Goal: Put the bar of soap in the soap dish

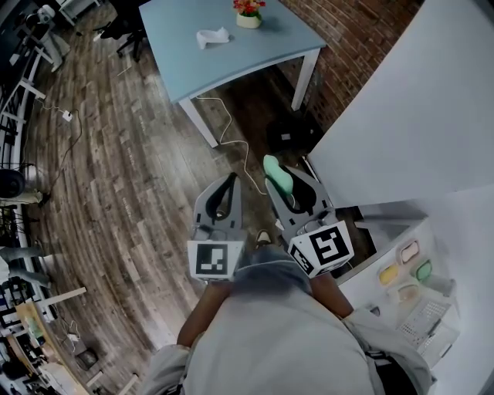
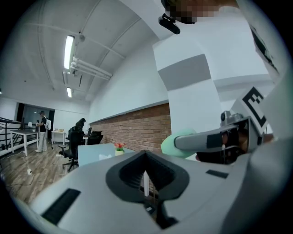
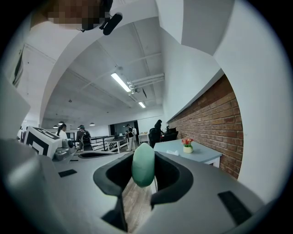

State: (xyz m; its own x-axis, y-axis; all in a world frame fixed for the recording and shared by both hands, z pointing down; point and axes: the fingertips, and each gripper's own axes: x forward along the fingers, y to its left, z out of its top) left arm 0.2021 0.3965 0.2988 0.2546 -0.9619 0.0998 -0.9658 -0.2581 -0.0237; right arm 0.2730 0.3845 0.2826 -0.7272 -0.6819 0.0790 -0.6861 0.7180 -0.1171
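My right gripper [image 1: 282,181] is shut on a pale green bar of soap [image 1: 276,176], which sticks out past its fingertips above the wooden floor. In the right gripper view the soap [image 3: 143,165] stands on end between the jaws of the right gripper [image 3: 143,171]. Beside it on the left, my left gripper [image 1: 228,179] is shut and holds nothing; its jaws [image 2: 145,183] meet with only a thin slit. A small white dish-like thing [image 1: 212,36] lies on the light blue table [image 1: 270,46] ahead, well beyond both grippers.
A pot of red flowers [image 1: 248,13] stands on the table near the brick wall [image 1: 355,46]. A white cable [image 1: 235,143] trails over the floor under the table. At the lower right a white shelf [image 1: 386,231] holds several coloured soaps [image 1: 409,252]. People stand far off [image 3: 82,137].
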